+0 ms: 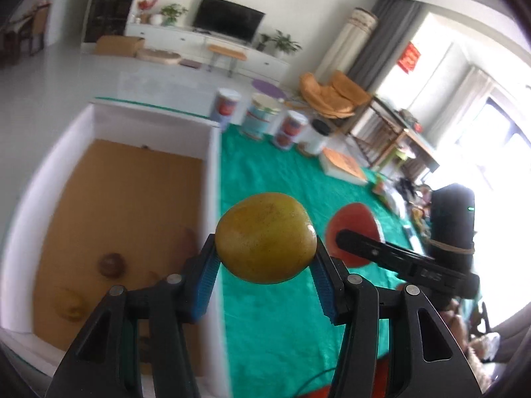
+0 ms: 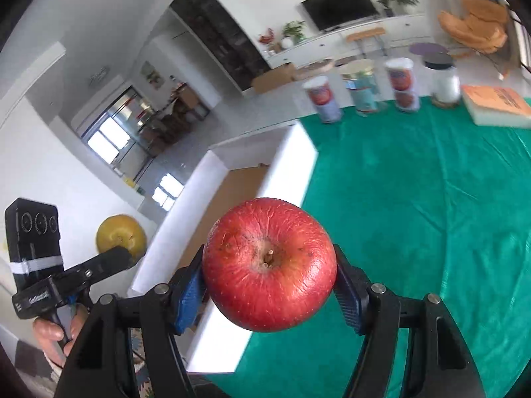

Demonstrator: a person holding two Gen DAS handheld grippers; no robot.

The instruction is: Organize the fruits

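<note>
Clearly, both grippers were carrying fruit at this moment. The left gripper (image 1: 265, 265) had its jaws clamped on a yellow-green fruit (image 1: 265, 237), one blue pad (image 1: 206, 275) pressing each side, and held it in the air just beside the near right wall of a white box (image 1: 212, 179), over the green cloth (image 1: 282, 315). The right gripper (image 2: 268, 285) had its jaws clamped on a red apple (image 2: 268, 270), stem end facing the camera, also raised above the cloth just right of the box.

The box stood at the left edge of the cloth. Its brown cardboard floor already held a few small fruits: a round brown one (image 1: 112, 264) and a blurred yellowish one (image 1: 71, 305) nearer the camera. Beyond the box, at the far edge of the cloth, stood several tins (image 2: 323, 99), a jar (image 2: 443, 81) and a book (image 2: 497, 106).

Judging from this, the step in hand was the carry: both fruits lifted, neither yet placed. The next move would probably call for swinging each fruit leftward over the box wall, lowering it onto bare cardboard away from the fruit lying there, and only then opening the jaws, one hand at a time so the grippers do not collide.
</note>
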